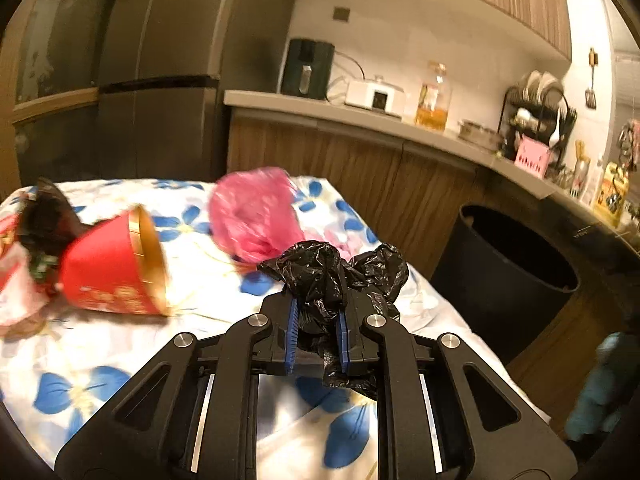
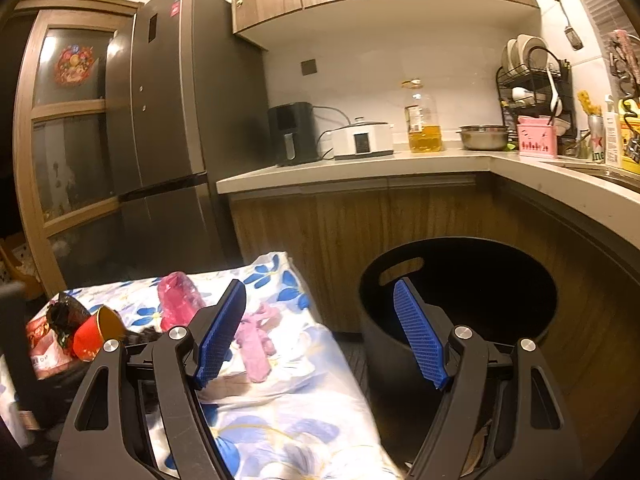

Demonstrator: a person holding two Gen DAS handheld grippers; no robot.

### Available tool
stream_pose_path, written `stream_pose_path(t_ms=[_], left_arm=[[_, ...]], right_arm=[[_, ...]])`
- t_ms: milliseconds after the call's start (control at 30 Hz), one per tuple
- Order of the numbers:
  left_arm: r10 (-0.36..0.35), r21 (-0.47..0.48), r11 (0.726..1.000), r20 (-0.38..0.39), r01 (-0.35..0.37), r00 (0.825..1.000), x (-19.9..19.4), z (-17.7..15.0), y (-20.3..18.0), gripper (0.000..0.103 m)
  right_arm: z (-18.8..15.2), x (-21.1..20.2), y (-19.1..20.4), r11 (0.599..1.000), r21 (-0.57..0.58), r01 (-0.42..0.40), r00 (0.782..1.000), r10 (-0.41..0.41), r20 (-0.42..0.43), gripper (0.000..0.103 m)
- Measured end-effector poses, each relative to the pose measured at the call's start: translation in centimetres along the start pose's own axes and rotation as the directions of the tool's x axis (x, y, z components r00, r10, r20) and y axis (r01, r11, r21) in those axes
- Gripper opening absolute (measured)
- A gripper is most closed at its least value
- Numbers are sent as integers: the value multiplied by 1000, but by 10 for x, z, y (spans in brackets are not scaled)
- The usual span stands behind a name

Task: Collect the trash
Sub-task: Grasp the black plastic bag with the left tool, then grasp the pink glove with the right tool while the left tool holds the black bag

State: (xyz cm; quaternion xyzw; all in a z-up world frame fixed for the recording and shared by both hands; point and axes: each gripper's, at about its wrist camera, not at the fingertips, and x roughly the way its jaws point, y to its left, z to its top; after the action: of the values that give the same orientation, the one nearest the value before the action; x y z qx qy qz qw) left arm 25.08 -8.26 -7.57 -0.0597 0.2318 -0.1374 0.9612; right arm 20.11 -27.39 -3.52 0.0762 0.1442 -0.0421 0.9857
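My left tool (image 1: 318, 330) is clamped on a crumpled black plastic bag (image 1: 332, 276), over the flower-print surface (image 1: 120, 344). My right tool (image 2: 320, 334) gapes wide, empty, between surface edge and black bin (image 2: 460, 300). Behind the bag: pink plastic bag (image 1: 252, 216), tipped red cup (image 1: 116, 268).

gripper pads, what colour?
Blue, ribbed. Clearest in the right wrist view on the open right gripper; pads.
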Motion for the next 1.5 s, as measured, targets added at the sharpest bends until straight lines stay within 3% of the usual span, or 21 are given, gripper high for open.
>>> stream_pose_path(t_ms=[233,500,633,867,967,1267,1467,1500], left_arm=[[41,-25,999,91,-39,995,-39,12,26,15],[69,-49,997,133,-63,989,-59,19,46,15],[82,-55,996,143,-75,986,-63,21,55,15],[92,-61,995,139,-84,986,-59,21,61,15],[95,-60,994,133,-87,987,-56,21,61,15],[103,-67,993,131,-94,986,-54,22,63,15],[102,-68,993,130,-94,986,-53,22,66,15],[101,-68,993,130,-93,986,-53,23,67,15]], right_arm=[[1,33,31,999,-24,-32,999,31,-30,75],[-14,77,54,997,-71,-19,997,13,-82,68],[-29,100,55,997,-80,-10,987,-3,-159,64],[-41,117,63,995,-102,-23,977,1,-213,64],[-49,124,66,993,-117,-21,970,-7,-241,57],[-65,136,68,991,-130,-26,957,-13,-290,56],[-73,147,70,990,-138,-28,942,-20,-335,37],[-73,147,70,990,-141,-29,942,-20,-336,30]])
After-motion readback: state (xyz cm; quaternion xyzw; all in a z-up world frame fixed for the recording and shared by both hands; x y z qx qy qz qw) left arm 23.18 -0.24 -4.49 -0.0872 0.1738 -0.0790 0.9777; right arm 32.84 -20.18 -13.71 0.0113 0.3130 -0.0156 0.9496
